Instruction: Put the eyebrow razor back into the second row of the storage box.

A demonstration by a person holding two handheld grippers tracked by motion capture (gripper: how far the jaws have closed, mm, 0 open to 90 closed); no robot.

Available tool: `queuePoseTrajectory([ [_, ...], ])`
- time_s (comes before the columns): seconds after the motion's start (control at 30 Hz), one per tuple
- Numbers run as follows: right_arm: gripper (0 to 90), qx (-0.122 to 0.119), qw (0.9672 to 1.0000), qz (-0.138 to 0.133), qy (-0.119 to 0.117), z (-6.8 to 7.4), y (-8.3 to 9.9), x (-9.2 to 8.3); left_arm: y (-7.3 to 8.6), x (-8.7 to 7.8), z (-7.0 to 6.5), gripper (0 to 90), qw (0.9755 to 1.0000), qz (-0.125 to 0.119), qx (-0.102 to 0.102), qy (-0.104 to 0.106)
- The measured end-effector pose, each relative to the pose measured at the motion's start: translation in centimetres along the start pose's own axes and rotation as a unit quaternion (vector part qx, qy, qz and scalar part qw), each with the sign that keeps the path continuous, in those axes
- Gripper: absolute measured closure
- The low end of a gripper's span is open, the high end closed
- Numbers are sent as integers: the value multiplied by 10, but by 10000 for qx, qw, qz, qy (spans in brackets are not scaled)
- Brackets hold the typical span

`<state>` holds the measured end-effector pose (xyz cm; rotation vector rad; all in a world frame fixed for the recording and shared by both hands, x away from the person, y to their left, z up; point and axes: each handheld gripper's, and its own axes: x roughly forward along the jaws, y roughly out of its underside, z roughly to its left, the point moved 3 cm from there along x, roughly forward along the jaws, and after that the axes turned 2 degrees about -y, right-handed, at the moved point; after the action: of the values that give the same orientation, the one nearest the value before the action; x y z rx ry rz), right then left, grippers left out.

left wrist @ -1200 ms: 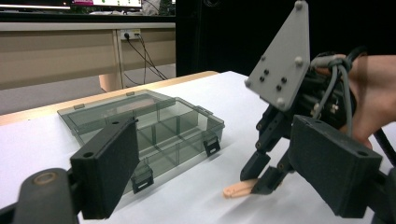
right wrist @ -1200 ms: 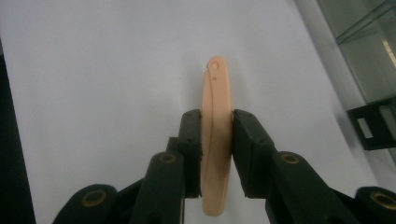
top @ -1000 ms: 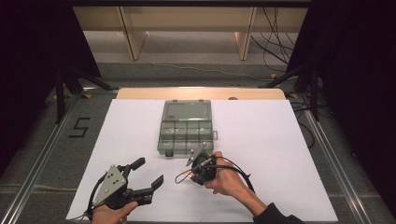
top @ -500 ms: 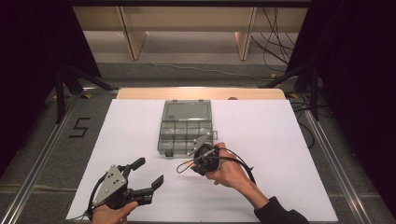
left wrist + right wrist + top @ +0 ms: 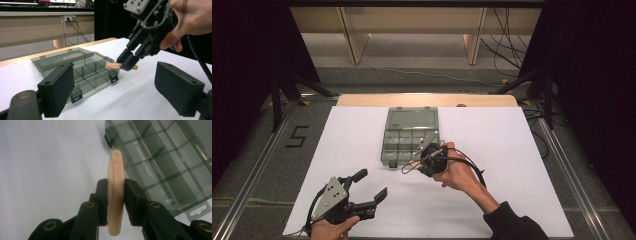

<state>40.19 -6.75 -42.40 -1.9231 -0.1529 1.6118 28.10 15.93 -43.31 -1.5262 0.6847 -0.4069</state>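
Note:
A clear grey compartment box [image 5: 412, 135] lies open in the middle of the white table, lid folded back; its front latches show in the left gripper view [image 5: 75, 72]. My right gripper [image 5: 414, 164] hovers over the box's front right corner, shut on a flat peach-coloured stick [image 5: 115, 170]. Both ends of the stick [image 5: 112, 66] poke out of the jaws, above the table beside the box [image 5: 160, 165]. My left gripper [image 5: 372, 183] rests low at the front left of the table, open with nothing between its fingers [image 5: 58, 87].
White sheet [image 5: 512, 150] covers the table, with a wooden strip [image 5: 427, 100] at the far edge. Metal rails [image 5: 257, 180] run along both sides. A "5" mark [image 5: 297, 136] is on the floor at left. Cables [image 5: 507, 30] and wooden legs stand behind.
The right gripper has risen and moved away from the person toward the box's front edge, carrying the peach stick. The left gripper has stayed put.

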Motion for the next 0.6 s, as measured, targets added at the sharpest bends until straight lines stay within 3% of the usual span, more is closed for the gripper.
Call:
queuePoseTrajectory([
  [0.23, 743, -24, 9999, -51, 129, -10, -9, -8, 0, 0, 0, 160, 10000, 1, 0, 2],
  [0.27, 743, -37, 9999, -65, 139, -11, -10, -9, 1, 0, -2, 160, 9999, 28, -107, 32],
  [0.6, 742, 21, 9997, -22, 244, -26, -14, -8, 0, 0, 0, 160, 10000, 4, 0, 6],
])
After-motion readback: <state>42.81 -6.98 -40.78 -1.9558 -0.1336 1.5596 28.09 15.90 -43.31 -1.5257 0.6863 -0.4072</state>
